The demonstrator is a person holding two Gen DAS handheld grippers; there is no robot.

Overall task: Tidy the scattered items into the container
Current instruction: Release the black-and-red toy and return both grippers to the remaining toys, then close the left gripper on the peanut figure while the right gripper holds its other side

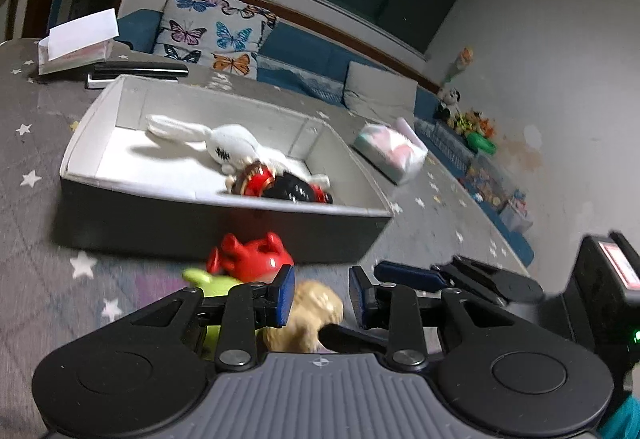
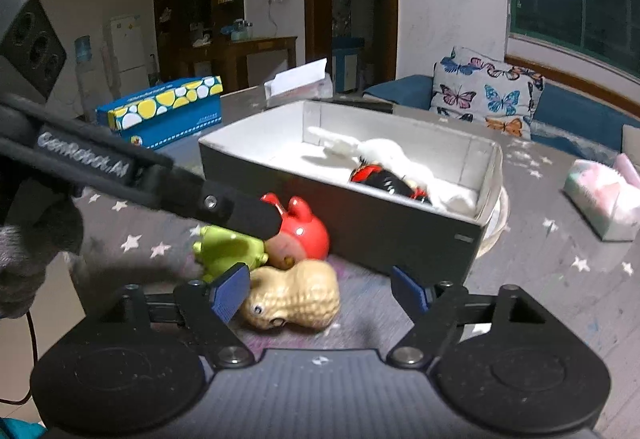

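Lying against the near wall of the box (image 2: 360, 223), three toys are left out on the starred tablecloth (image 2: 560, 299): a tan peanut toy (image 2: 296, 299), a red toy (image 2: 304, 231) and a green toy (image 2: 228, 251), all touching one another. Inside the box a white plush rabbit (image 1: 228, 143) and a red-and-black toy (image 1: 280, 187) already rest, so the tidying looks partly done.

From the right wrist view, the right gripper (image 2: 320, 293) hangs low with its fingers spread wide and empty; the peanut toy sits just ahead between them, probably the next pick. The left gripper (image 1: 322, 297) also has its fingers parted, with the peanut toy showing in the gap but not visibly pinched. Its arm reaches across the red and green toys, which suggests both hands are crowding the same small pile.

A tissue pack (image 2: 604, 199) and a blue carton (image 2: 168, 111) stand well apart from the toys.
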